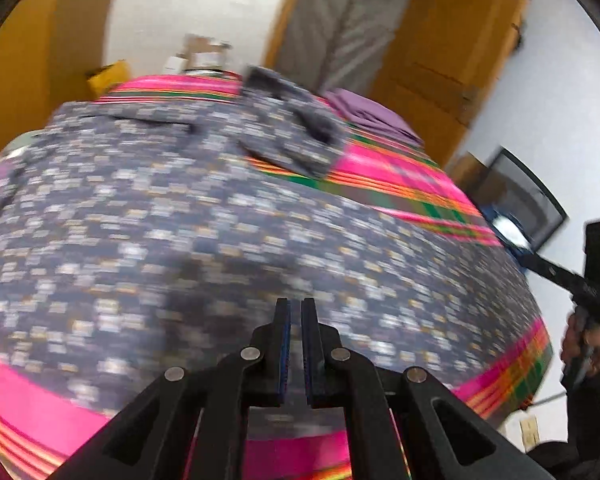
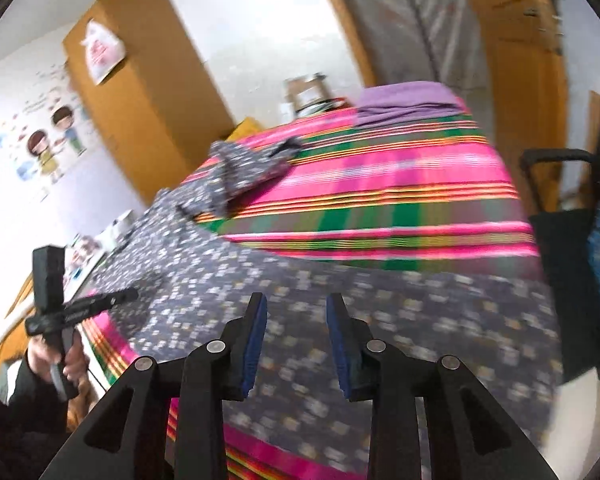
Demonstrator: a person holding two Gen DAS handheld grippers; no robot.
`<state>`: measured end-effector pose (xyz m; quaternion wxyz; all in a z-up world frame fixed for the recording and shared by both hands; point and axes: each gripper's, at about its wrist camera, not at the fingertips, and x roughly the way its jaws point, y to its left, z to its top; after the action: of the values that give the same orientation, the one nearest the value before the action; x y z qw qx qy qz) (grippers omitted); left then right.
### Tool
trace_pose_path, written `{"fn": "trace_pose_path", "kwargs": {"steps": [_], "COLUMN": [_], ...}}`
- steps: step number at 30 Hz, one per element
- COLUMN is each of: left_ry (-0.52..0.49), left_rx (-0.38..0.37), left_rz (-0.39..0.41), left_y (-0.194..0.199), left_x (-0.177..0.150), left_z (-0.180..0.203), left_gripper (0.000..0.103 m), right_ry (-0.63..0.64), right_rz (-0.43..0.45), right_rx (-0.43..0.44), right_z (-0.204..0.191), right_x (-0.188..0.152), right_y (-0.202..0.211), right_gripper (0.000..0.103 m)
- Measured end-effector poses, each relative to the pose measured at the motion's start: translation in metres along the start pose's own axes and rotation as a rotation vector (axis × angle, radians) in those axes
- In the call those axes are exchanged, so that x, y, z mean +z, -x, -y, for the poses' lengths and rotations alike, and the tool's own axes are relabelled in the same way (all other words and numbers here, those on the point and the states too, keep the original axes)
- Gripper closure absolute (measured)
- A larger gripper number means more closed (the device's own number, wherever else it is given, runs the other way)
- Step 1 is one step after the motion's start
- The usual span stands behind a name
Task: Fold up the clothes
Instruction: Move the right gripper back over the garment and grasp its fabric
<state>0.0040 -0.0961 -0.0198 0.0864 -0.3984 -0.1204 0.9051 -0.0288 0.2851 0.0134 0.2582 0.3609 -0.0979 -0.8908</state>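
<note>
A: Left hand-held gripper (image 1: 296, 304) sits at 6 o'clock of its own view, black fingers with blue pads drawn nearly together, clenched on nothing. Everything's smeared with blur.

B: And under it the task's thing: the navy cotton garment with small white-and-tan square print (image 1: 204, 240), spread flat over the bed with the pink, green and orange striped blanket (image 1: 404, 176). 1 sleeve (image 1: 296, 128) lies folded in toward 12 o'clock.

A: Over to the right wrist view. Right hand-held gripper (image 2: 296, 312) at 6 o'clock, pads clearly apart, released, nothing between them, only the printed cloth (image 2: 380, 320) below.

B: The person's left hand (image 2: 60, 360) shows at 8 o'clock there, gripping the other tool's handle.

A: And the right hand (image 1: 588, 344) at 4 o'clock in the left view.

B: Folded purple fabric (image 2: 408, 102) rests on the bed's far end at 1 o'clock, well apart from the garment. Tall tan wooden wardrobe (image 2: 148, 92) at 10 o'clock, cartoon wall stickers (image 2: 52, 140) beside it at 9.
</note>
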Motion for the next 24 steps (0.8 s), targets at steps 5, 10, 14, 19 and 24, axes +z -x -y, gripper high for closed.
{"fn": "trace_pose_path", "kwargs": {"steps": [5, 10, 14, 19, 24], "left_ry": [0.062, 0.110, 0.172, 0.245, 0.241], "left_rx": [0.136, 0.228, 0.292, 0.307, 0.258], "left_rz": [0.052, 0.077, 0.068, 0.053, 0.074], "left_y": [0.017, 0.029, 0.023, 0.018, 0.028], "left_x": [0.019, 0.038, 0.051, 0.048, 0.042], "left_z": [-0.062, -0.128, -0.174, -0.206, -0.188], "left_gripper": [0.093, 0.092, 0.092, 0.092, 0.092], "right_ry": [0.057, 0.092, 0.127, 0.174, 0.252], "right_rz": [-0.042, -0.074, -0.095, -0.105, -0.072], "right_rx": [0.047, 0.063, 0.045, 0.003, -0.083], "right_z": [-0.033, -0.056, -0.072, -0.085, -0.097], "right_x": [0.012, 0.025, 0.044, 0.073, 0.117], "right_y": [-0.030, -0.055, -0.078, -0.103, -0.135], "right_gripper": [0.070, 0.070, 0.070, 0.070, 0.067]}}
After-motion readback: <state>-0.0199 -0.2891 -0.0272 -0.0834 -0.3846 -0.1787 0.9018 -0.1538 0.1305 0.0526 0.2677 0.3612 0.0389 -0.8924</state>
